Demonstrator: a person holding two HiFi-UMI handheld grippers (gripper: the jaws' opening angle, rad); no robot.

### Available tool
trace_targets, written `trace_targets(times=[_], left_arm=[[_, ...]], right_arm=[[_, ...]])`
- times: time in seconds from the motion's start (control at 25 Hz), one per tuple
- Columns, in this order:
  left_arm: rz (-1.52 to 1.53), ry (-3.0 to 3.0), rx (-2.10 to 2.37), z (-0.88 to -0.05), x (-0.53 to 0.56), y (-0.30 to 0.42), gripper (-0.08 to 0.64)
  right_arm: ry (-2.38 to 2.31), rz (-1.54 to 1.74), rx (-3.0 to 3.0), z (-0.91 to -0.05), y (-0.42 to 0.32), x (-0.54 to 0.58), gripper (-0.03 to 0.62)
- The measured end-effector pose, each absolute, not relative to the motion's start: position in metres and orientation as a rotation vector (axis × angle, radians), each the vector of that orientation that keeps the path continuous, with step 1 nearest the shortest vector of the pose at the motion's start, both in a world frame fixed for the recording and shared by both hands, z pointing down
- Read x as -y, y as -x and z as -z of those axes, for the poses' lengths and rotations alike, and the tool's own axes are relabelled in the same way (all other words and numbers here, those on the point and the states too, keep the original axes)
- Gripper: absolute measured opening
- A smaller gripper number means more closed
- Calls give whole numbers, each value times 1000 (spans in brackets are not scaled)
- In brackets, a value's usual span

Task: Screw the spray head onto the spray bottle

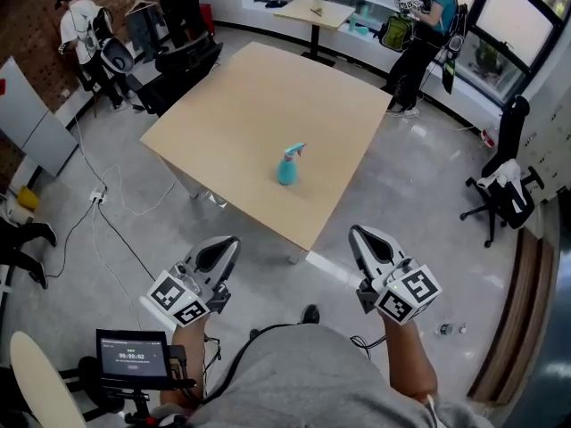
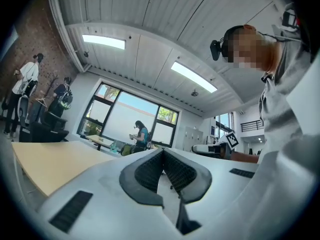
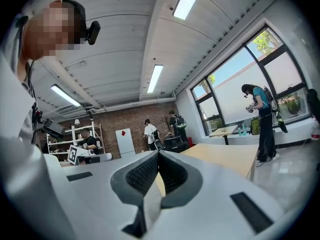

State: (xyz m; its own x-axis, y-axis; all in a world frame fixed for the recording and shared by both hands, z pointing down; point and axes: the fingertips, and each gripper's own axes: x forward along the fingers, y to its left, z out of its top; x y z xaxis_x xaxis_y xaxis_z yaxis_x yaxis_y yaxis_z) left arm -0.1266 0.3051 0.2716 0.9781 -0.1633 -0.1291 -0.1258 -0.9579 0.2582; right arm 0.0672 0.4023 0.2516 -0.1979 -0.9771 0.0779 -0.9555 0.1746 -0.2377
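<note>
Standing back from the worktop (image 1: 259, 96), the person holds both grippers low and close to the body, well apart from the one task object in sight: a teal spray bottle (image 1: 286, 169) that stands upright near the middle of the worktop, a little toward its near corner. A spray head (image 1: 296, 151) sits on top of the bottle's neck; from this far off it cannot be told whether it is threaded down tight, only resting there, or crooked. The left gripper (image 1: 228, 244) has its jaws pressed together with nothing between them, and its own view shows the ribbed pads meeting, with only the worktop's edge and the room beyond. The right gripper (image 1: 359, 235) is the same: jaws together, empty, pointing roughly level toward the worktop. Judged from this, the handling has not begun: neither gripper touches bottle or head, and both are short of the worktop's edge. What is left is likely all of it: reaching in, opening the jaws, steadying the bottle with one gripper, taking the head with the other and turning it until it seats. Other people stand at the far sides of the room, away from the worktop
</note>
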Motion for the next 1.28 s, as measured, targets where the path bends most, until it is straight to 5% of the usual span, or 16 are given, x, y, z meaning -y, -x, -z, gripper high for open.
trace_targets(times=[0.88, 1.28], left_arm=[[167, -2888, 226, -274, -255, 74, 5], [151, -2893, 1, -281, -140, 70, 5]], right_arm=[[1926, 295, -2352, -254, -113, -357, 5], [2040, 281, -2287, -254, -82, -248, 5]])
